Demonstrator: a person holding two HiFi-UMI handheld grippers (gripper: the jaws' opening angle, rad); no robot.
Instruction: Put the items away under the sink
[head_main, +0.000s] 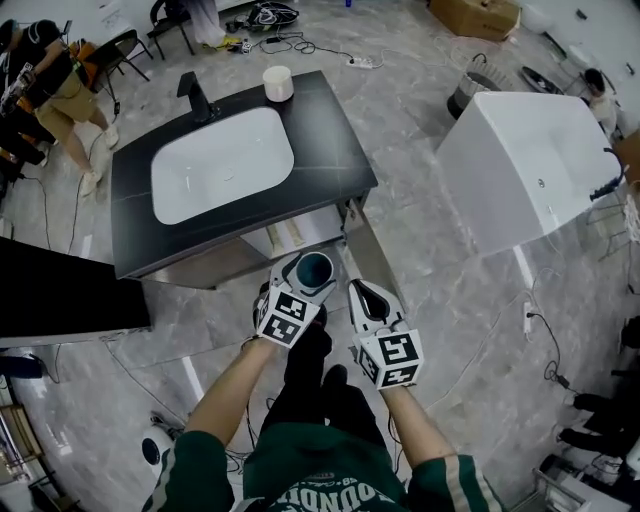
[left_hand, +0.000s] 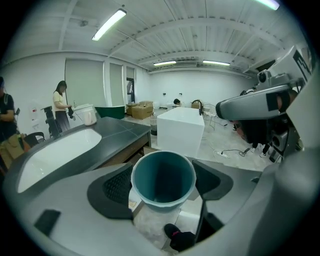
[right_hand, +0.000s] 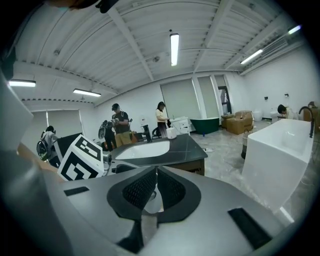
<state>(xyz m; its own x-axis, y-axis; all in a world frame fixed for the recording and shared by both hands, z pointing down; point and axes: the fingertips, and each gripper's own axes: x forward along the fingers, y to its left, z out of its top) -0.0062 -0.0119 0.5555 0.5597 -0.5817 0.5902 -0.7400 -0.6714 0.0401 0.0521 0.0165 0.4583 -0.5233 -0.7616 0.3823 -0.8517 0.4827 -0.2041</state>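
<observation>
While your left gripper (head_main: 303, 282) has its jaws closed on the teal cup (left_hand: 163, 177), you hold it just in front of the sink (head_main: 222, 163), before the cabinet (head_main: 295, 232) beneath. Your right gripper (head_main: 365, 297), just right of the cup, has its jaws nearly together, with nothing between them.

Green tee (head_main: 318, 482) w/ striped sleeve cuffs (head_main: 455, 472), blk trousers (head_main: 300, 405), blk shoes (head_main: 334, 376)
</observation>
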